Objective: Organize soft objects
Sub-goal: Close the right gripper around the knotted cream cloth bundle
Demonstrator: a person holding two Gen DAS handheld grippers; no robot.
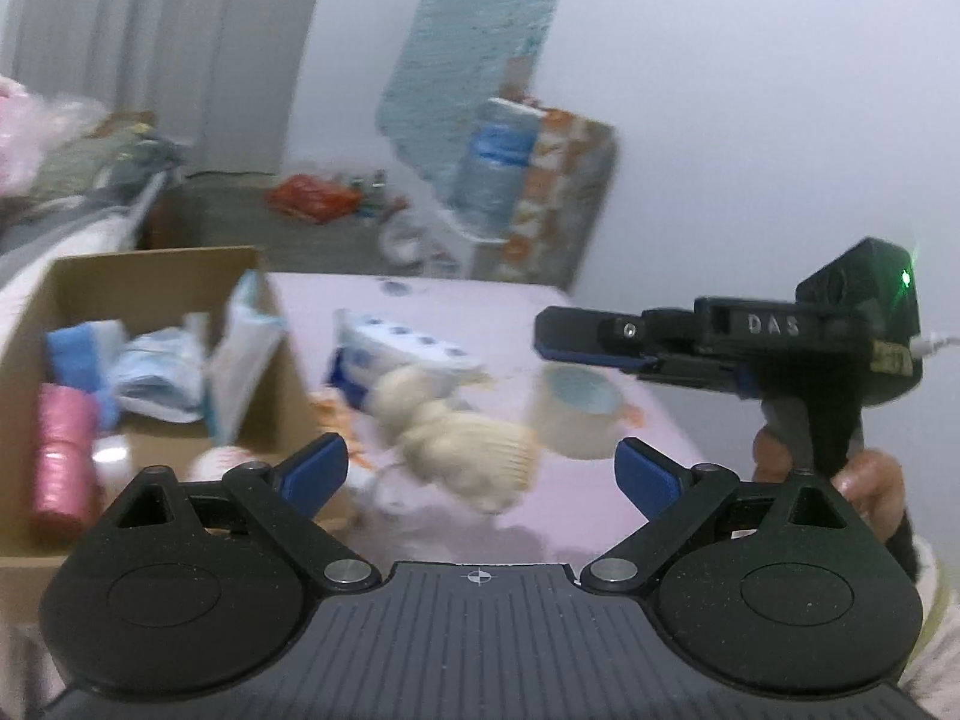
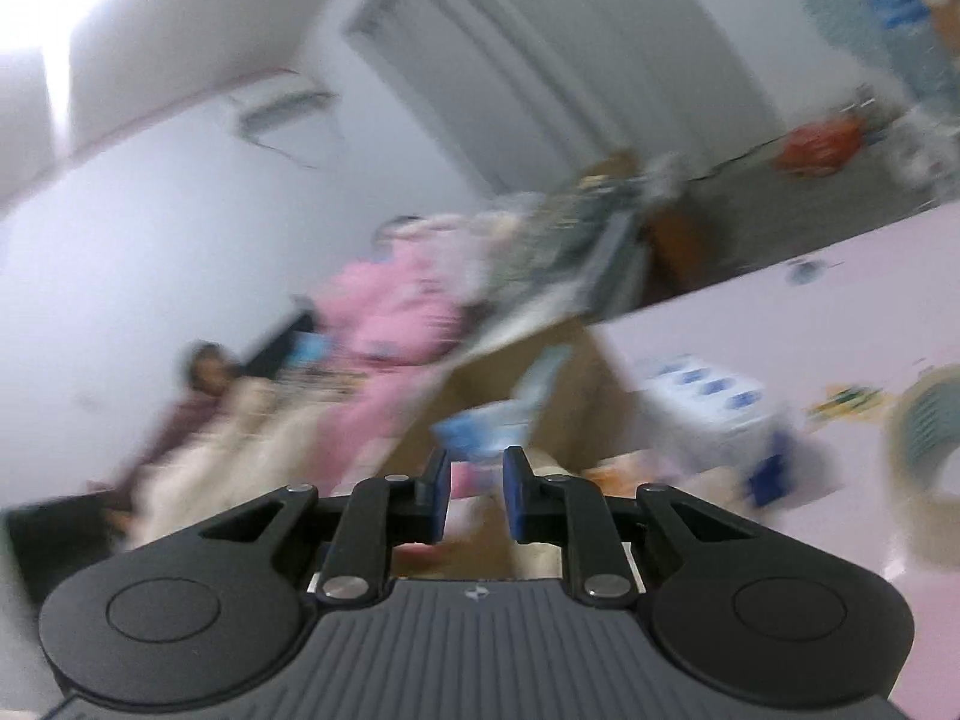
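A cream knitted soft item (image 1: 462, 450) lies on the pink table cover (image 1: 588, 504), just beyond my left gripper (image 1: 483, 468), whose jaws stand wide open and empty. Behind the knit lies a blue-and-white tissue pack (image 1: 408, 348). An open cardboard box (image 1: 150, 276) at the left holds a pink roll (image 1: 60, 456) and blue-white soft packs (image 1: 156, 372). My right gripper (image 1: 543, 333) hovers above the table at the right and points left. In the right wrist view, that right gripper (image 2: 477, 492) has only a narrow gap between its pads, with nothing in it. It aims toward the box (image 2: 576, 372).
A roll of tape (image 1: 576, 414) stands on the table right of the knitted item, and shows as the tape roll (image 2: 924, 468) at the far right. Cluttered furniture and a pink pile of cloth (image 2: 390, 312) lie behind the box. Both views are blurred.
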